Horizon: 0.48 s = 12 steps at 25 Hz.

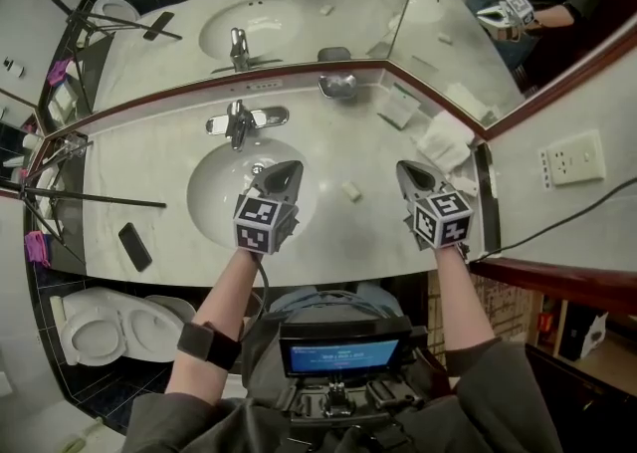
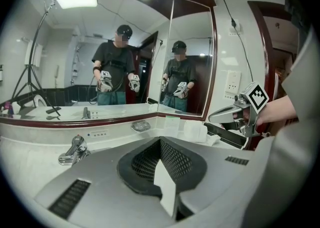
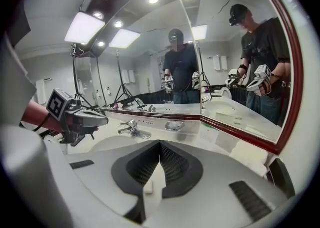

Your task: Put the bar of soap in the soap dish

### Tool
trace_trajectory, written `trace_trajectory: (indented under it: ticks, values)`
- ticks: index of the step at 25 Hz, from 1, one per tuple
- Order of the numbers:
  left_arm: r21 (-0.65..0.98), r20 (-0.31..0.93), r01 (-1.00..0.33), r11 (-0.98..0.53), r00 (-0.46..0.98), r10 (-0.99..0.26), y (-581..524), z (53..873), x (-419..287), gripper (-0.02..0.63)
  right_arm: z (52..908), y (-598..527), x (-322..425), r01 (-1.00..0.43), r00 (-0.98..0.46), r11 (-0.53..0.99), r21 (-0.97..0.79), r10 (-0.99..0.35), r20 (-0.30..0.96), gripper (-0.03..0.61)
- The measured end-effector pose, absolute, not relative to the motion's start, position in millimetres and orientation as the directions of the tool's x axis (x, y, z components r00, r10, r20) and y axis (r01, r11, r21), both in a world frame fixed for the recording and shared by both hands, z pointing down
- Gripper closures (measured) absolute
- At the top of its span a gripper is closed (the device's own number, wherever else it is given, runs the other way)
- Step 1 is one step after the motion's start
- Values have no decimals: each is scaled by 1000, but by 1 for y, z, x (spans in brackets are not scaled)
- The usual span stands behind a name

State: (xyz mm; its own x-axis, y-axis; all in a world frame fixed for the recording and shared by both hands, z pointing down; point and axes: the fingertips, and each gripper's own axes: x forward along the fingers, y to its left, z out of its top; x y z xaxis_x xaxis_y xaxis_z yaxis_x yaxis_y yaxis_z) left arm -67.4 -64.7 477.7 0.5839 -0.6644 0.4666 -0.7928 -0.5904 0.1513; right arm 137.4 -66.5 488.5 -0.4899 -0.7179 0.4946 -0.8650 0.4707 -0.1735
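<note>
The small pale bar of soap (image 1: pixel 351 191) lies on the marble counter between my two grippers, touched by neither. In the right gripper view the bar of soap (image 3: pixel 148 186) shows low down through the gap under the jaws. The metal soap dish (image 1: pixel 338 86) sits at the back of the counter against the mirror, also seen as the soap dish (image 2: pixel 140 126) and the soap dish (image 3: pixel 175 125). My left gripper (image 1: pixel 284 174) hovers over the basin, shut and empty. My right gripper (image 1: pixel 413 170) is raised above the counter's right part, jaws together with nothing in them.
A chrome faucet (image 1: pixel 237 122) stands behind the oval basin (image 1: pixel 214 204). A dark phone (image 1: pixel 134 246) lies at the counter's left front. Folded white cloths (image 1: pixel 443 140) and a small packet (image 1: pixel 398 108) lie at the back right corner, under the angled mirrors. A toilet (image 1: pixel 109 327) is below left.
</note>
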Motion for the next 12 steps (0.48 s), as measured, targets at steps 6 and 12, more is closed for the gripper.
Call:
trace_trajectory:
  ticks: [6,12]
  values:
    - [177,462,-795,-580,588,-664,-59,482,-67,611,497,-63,149,-873,-477,454,-179,-720,504,560]
    - [177,482,-810,-558,566,-668,-59,487,-74,609,496,-67,146,-868,-485,463,-180,-713,507,560]
